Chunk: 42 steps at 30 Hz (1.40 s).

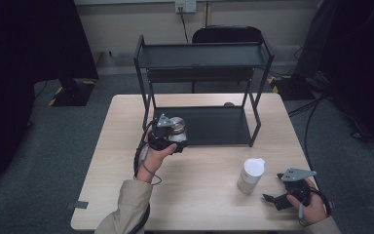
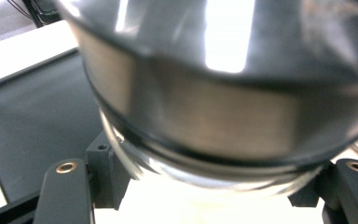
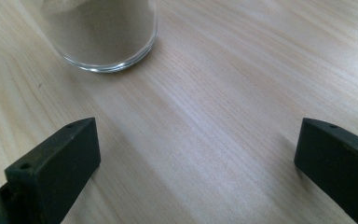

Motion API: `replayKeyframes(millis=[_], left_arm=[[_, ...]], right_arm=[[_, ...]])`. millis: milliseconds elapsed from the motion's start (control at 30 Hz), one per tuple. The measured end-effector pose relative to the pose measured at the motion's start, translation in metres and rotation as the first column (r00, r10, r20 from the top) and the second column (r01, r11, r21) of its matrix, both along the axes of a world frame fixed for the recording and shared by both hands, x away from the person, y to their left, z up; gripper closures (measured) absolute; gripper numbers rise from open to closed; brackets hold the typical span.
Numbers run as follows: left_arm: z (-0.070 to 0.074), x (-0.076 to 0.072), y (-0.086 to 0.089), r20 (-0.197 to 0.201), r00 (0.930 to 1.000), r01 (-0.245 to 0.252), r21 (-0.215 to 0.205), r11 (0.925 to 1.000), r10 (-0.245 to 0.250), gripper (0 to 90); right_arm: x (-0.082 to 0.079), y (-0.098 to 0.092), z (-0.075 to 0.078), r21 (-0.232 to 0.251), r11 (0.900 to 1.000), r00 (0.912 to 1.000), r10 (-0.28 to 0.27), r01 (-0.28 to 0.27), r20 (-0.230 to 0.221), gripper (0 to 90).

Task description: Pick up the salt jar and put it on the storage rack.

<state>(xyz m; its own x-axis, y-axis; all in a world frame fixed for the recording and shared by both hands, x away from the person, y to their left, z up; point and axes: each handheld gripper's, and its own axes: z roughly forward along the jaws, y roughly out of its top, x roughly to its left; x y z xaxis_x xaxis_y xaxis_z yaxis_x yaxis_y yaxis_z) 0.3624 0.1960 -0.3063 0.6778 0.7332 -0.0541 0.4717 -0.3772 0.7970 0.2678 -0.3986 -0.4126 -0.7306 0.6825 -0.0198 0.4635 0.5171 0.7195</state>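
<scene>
You are holding a metal-lidded glass jar (image 1: 177, 130) in your left gripper (image 1: 174, 141), with its fingers (image 2: 67, 191) closing tight on the glass just under the lid, one on each side. The jar is sitting at the front left corner of the black two-tier rack (image 1: 202, 87), over the edge of its lower shelf (image 1: 214, 126); whether it is resting on the shelf or hanging just above it, you cannot tell. In the left gripper view, the steel lid (image 2: 223, 93) is looming large and blurred, and the dark shelf is lying behind it to the left. Your right gripper (image 1: 278, 200) is resting near the front right corner of the desk (image 1: 195, 195), and its fingers (image 3: 56, 168) are standing wide apart with only bare wood between them, holding nothing. Just beside that gripper, to its left, a white-capped jar of pale brown powder (image 1: 250, 175) is standing upright on the desk, apart from the fingers. In the right gripper view its glass base (image 3: 105, 42) is showing ahead of the fingers.
</scene>
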Motion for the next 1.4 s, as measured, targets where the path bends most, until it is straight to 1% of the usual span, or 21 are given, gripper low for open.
replayKeyframes(millis=[133,167,267,333,433,467,500,533,567,600,633,700,733,800,833,933,967,1067,1200,1300,1400], left_arm=[[0.007,0.002,-0.002,0.005,1.0,0.001,0.0,1.0,-0.001,30.7],[0.011,0.003,-0.002,0.006,1.0,0.005,0.001,1.0,-0.005,30.7],[0.016,0.006,-0.005,0.005,1.0,0.008,0.002,1.0,-0.008,30.7],[0.018,0.007,-0.004,0.002,0.9999,0.012,-0.006,0.9999,-0.012,30.7],[0.022,0.011,-0.002,-0.004,0.9999,0.014,-0.049,0.9987,-0.014,30.7],[0.024,0.011,-0.003,-0.002,1.0,0.008,-0.049,0.9988,-0.008,30.7],[0.024,0.011,-0.003,-0.002,1.0,0.008,-0.049,0.9988,-0.008,30.7],[0.03,0.011,-0.006,0.008,1.0,0.003,-0.029,0.9996,-0.003,30.7],[0.03,0.011,-0.006,0.008,1.0,0.003,-0.029,0.9996,-0.003,30.7],[0.035,0.013,-0.006,0.009,0.9999,0.008,-0.034,0.9994,-0.007,30.7],[0.038,0.014,-0.007,0.012,0.9999,0.01,-0.028,0.9996,-0.01,30.7],[0.043,0.015,-0.009,0.012,0.9999,0.012,-0.024,0.9996,-0.011,30.7],[0.043,0.015,-0.009,0.012,0.9999,0.012,-0.024,0.9996,-0.011,30.7],[0.05,0.018,-0.011,0.012,0.9998,0.017,-0.021,0.9996,-0.017,30.7],[0.051,0.019,-0.012,0.013,0.9998,0.015,-0.028,0.9995,-0.015,30.7],[0.056,0.021,-0.013,0.012,0.9998,0.019,-0.029,0.9994,-0.018,30.7],[0.06,0.023,-0.014,0.01,0.9997,0.022,-0.025,0.9995,-0.022,30.7],[0.067,0.024,-0.017,0.015,0.9996,0.025,-0.012,0.9996,-0.025,30.7],[0.075,0.027,-0.019,0.016,0.9995,0.027,-0.009,0.9996,-0.027,30.7],[0.078,0.03,-0.02,0.014,0.9996,0.024,-0.018,0.9995,-0.024,30.7],[0.083,0.032,-0.023,0.017,0.9996,0.022,-0.01,0.9997,-0.022,30.7]], right_arm=[[0.0,0.0,0.0,0.0,1.0,1.0,0.0,0.0,0.0,0.0],[0.0,0.0,0.0,0.0,1.0,1.0,0.0,0.0,0.0,0.0],[0.0,0.0,0.0,0.0,1.0,1.0,0.0,0.0,0.0,0.0],[0.0,0.0,0.0,0.0,1.0,1.0,0.0,0.0,0.0,0.0],[0.0,0.0,0.0,0.0,1.0,1.0,0.0,0.0,0.0,0.0],[0.0,0.0,0.0,0.0,1.0,1.0,0.0,0.0,0.0,0.0],[0.0,0.0,0.0,0.0,1.0,1.0,0.0,0.0,0.0,0.0],[0.0,0.0,0.0,0.0,1.0,1.0,0.0,0.0,0.0,0.0],[0.0,0.0,0.0,0.0,1.0,1.0,0.0,0.0,0.0,0.0],[0.0,0.0,0.0,0.0,1.0,1.0,0.0,0.0,0.0,0.0],[0.0,0.0,0.0,0.0,1.0,1.0,0.0,0.0,0.0,0.0],[0.0,0.0,0.0,0.0,1.0,1.0,0.0,0.0,0.0,0.0],[0.0,0.0,0.0,0.0,1.0,1.0,0.0,0.0,0.0,0.0],[0.0,0.0,0.0,0.0,1.0,1.0,0.0,0.0,0.0,0.0],[0.0,0.0,0.0,0.0,1.0,1.0,0.0,0.0,0.0,0.0],[0.0,0.0,0.0,0.0,1.0,1.0,0.0,0.0,0.0,0.0],[0.0,0.0,0.0,0.0,1.0,1.0,0.0,0.0,0.0,0.0],[0.0,0.0,0.0,0.0,1.0,1.0,0.0,0.0,0.0,0.0],[0.0,0.0,0.0,0.0,1.0,1.0,0.0,0.0,0.0,0.0],[0.0,0.0,0.0,0.0,1.0,1.0,0.0,0.0,0.0,0.0],[0.0,0.0,0.0,0.0,1.0,1.0,-0.001,0.001,0.0,0.0]])
